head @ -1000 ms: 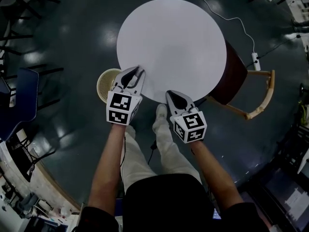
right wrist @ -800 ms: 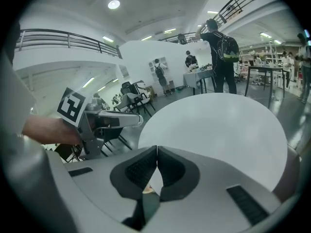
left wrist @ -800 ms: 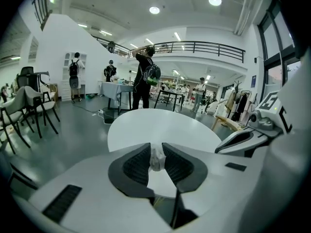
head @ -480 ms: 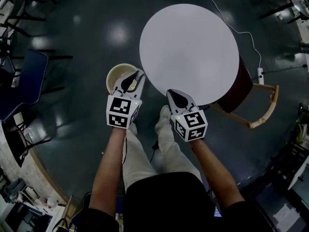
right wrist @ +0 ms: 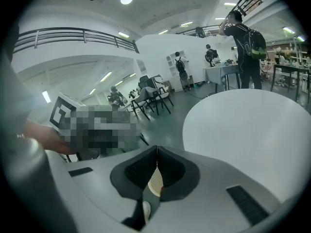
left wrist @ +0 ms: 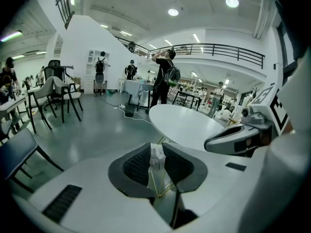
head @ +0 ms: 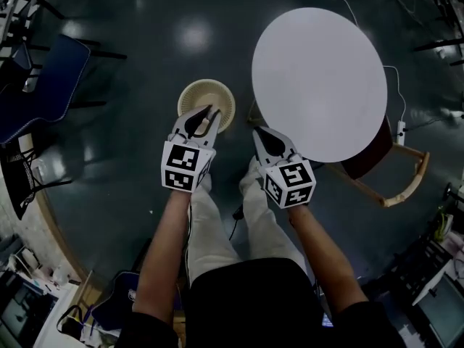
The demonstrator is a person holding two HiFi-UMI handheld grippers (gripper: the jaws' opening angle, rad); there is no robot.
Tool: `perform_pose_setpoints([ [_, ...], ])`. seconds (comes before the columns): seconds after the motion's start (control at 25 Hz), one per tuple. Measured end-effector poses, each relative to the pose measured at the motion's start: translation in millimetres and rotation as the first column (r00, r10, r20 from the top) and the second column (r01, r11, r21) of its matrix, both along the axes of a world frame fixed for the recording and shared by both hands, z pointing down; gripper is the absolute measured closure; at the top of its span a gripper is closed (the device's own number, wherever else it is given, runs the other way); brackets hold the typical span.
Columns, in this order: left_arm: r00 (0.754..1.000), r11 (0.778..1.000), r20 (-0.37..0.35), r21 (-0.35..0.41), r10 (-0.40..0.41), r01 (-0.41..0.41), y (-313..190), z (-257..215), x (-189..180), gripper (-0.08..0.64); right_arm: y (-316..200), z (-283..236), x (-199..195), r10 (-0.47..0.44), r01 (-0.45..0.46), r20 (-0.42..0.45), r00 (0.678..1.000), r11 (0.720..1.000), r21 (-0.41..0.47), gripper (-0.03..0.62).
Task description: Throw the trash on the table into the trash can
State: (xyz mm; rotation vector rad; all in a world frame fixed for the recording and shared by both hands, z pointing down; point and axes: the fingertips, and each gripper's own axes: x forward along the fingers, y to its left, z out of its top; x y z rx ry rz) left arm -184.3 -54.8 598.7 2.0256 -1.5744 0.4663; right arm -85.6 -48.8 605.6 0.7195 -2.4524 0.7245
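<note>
pinched between the ribbed jaws of the left gripper (left wrist: pixel 156 147): a small crumpled white scrap of trash (left wrist: pixel 156 160), jaws part-closed on it, scrap poking up past the tips. pressed together with nothing gripped: the jaws of the right gripper (right wrist: pixel 157 150), only a sliver of beige mesh visible through the gap below them. in the head view, left tips hanging over the near rim of the beige woven trash can (head: pixel 190 93), set on the dark glossy floor (head: pixel 130 64) just left of the round white table (head: pixel 319 85). right tips near the table's near edge, apart from the can. further out: a wooden-framed chair (head: pixel 395 187) at the table's right, a blue chair (head: pixel 43 85) far left, people standing in the hall beyond.
</note>
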Motion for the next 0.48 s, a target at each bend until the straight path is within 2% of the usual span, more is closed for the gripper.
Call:
perform_pose_setpoints([
  [0.28, 0.999, 0.999, -0.020, -0.024, -0.045, 0.044, 17, 30, -38, 0.476, 13, 29, -42, -0.046, 0.045, -0.002, 0.999, 0.999, -0.025, 0.572],
  [0.48, 0.998, 0.998, -0.039, -0.048, -0.046, 0.045, 24, 62, -49, 0.476, 13, 55, -61, -0.030, 0.030, 0.001, 1.000, 0.998, -0.048, 0.572],
])
